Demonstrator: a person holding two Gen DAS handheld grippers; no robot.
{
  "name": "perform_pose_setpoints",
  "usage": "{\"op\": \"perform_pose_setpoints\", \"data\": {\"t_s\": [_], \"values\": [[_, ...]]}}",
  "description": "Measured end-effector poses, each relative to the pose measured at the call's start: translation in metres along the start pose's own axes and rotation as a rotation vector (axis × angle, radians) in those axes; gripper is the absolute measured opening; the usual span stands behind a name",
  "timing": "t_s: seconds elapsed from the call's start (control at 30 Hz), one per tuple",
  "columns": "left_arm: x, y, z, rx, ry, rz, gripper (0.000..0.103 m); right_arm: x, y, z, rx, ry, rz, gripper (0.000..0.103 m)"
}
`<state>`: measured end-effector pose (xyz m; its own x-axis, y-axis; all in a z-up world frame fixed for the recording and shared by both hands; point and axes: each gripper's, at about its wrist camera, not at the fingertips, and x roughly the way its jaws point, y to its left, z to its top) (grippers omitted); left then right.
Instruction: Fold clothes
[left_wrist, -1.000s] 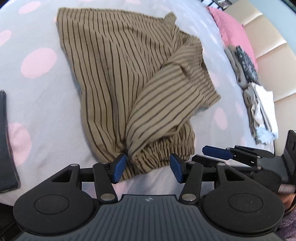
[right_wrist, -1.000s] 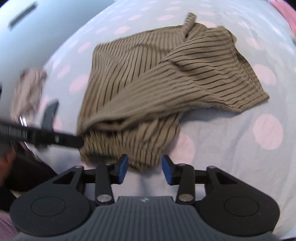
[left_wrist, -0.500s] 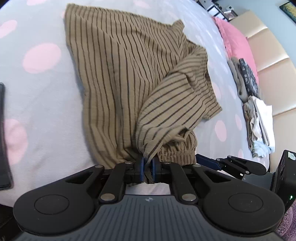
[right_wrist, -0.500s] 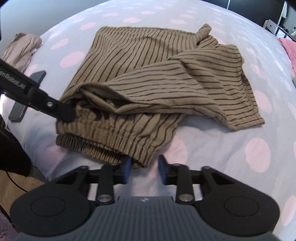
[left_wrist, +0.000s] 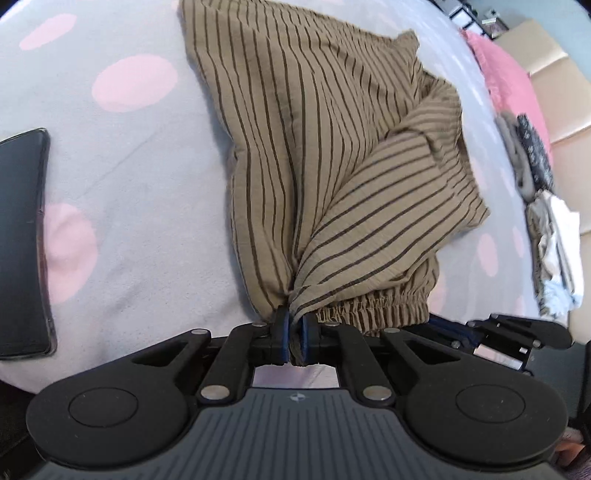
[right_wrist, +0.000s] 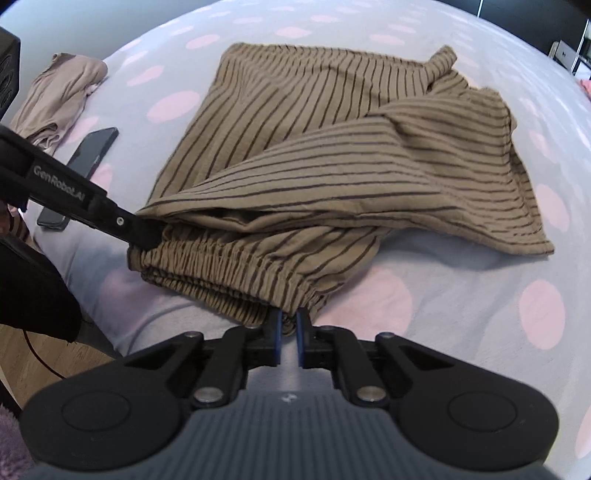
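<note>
A second ago both my pairs of jaws stood wide apart, short of the waistband; half a second ago my left had already closed on it while my right was narrowing. Now my left gripper (left_wrist: 292, 334) is clamped tight on a bunched corner of the striped shorts (left_wrist: 325, 155), cloth squeezed between the blue pads, and the fabric rises from the bed (left_wrist: 140, 206) in a taut ridge running up from that pinch. My right gripper (right_wrist: 287, 334) has drawn nearly closed on the other end of the elastic waistband (right_wrist: 229, 266); a slim gap shows between the pads lower down, but the gathered hem sits pinched at their tips.

The shorts lie on the spotted bed sheet, one leg folded diagonally across the other, the waistband nearest me and lifted a little at both ends.

My left view alone shows the pink pillow (left_wrist: 506, 70) and a pile of clothes (left_wrist: 546, 229) along the far edge, and the black phone (left_wrist: 22, 240) close by on the left. My right view alone shows a beige garment (right_wrist: 59, 96) crumpled at the bed's far corner, the same phone (right_wrist: 79, 173) beyond my left gripper's arm (right_wrist: 74, 195), and a strip of wooden floor (right_wrist: 40, 365) beneath the bed's edge.
</note>
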<state>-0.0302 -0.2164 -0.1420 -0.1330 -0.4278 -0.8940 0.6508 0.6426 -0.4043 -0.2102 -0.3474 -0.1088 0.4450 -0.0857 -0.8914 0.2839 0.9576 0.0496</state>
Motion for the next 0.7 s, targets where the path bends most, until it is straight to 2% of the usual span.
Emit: {"op": "perform_pose_setpoints", "data": {"t_s": [0.1, 0.17, 0.2, 0.33, 0.47, 0.53, 0.57, 0.7], "values": [[0.009, -0.002, 0.001, 0.003, 0.019, 0.022, 0.005, -0.002, -0.005, 0.001, 0.038, 0.013, 0.028, 0.011], [0.012, -0.003, 0.003, 0.018, 0.028, 0.047, 0.007, -0.007, -0.013, 0.002, 0.088, 0.022, 0.046, 0.017], [0.013, -0.006, 0.004, 0.035, 0.033, 0.063, 0.009, -0.013, -0.02, 0.002, 0.123, 0.021, 0.054, 0.024], [0.021, -0.016, 0.008, 0.085, 0.063, 0.123, 0.011, -0.035, -0.064, 0.008, 0.31, 0.003, 0.068, 0.025], [0.027, -0.017, 0.019, 0.053, 0.118, 0.15, 0.011, -0.047, -0.124, 0.021, 0.512, -0.004, 0.003, 0.025], [0.03, -0.018, 0.023, 0.04, 0.141, 0.167, 0.011, -0.05, -0.15, 0.03, 0.561, -0.013, -0.062, 0.035], [0.032, -0.018, 0.024, 0.037, 0.152, 0.177, 0.011, -0.049, -0.163, 0.033, 0.59, -0.014, -0.082, 0.035], [0.041, -0.023, 0.034, 0.041, 0.206, 0.213, 0.011, -0.036, -0.205, 0.039, 0.732, 0.003, -0.088, 0.036]]}}
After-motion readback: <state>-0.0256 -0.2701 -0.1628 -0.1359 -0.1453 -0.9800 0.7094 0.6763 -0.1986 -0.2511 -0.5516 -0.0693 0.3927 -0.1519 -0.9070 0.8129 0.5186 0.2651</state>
